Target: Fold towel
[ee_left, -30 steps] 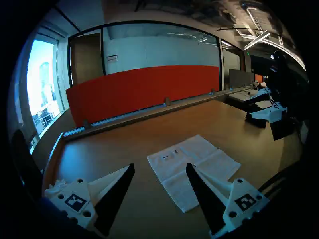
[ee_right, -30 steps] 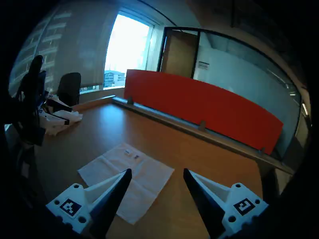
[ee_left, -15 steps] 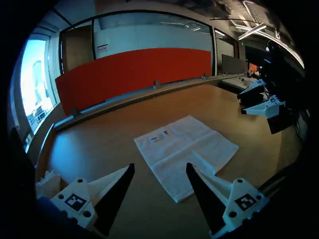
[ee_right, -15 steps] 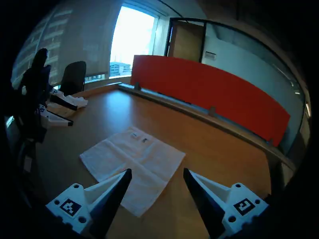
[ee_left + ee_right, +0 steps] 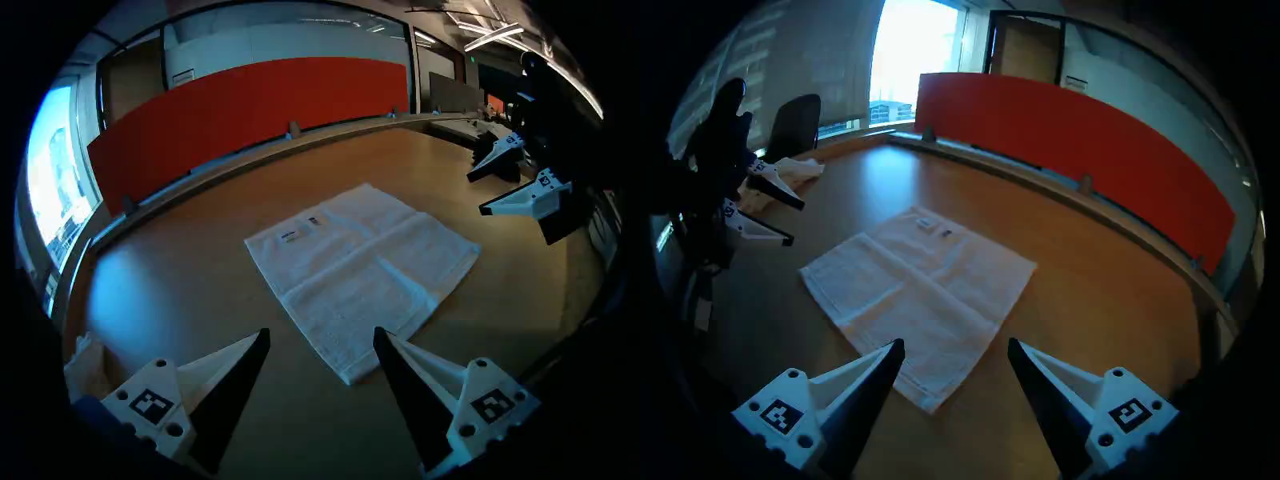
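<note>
The left hand-held gripper (image 5: 320, 332) has its fingers wide apart and holds nothing. So does the right hand-held gripper (image 5: 955, 342). Over the last second both have come down and tipped forward. In each view the towel (image 5: 360, 264) now sits larger and nearer the middle than it did. In the left gripper view, its near corner lies just ahead of the gap between the fingers. In the right gripper view the nearest corner of the towel (image 5: 920, 280) also sits close in front of the open fingers, not yet between them.

The towel itself has not moved. It lies spread flat on the counter (image 5: 176, 264), one layer, faint crease lines across it, with small tags (image 5: 300, 228) near the far edge. The red screen (image 5: 256, 96) runs along the back of the counter, well apart from the cloth.

The change looks like an approach only. No fold has begun, and neither hand-held gripper touches the cloth. The next step is probably to close on the near corners from either side.
</note>
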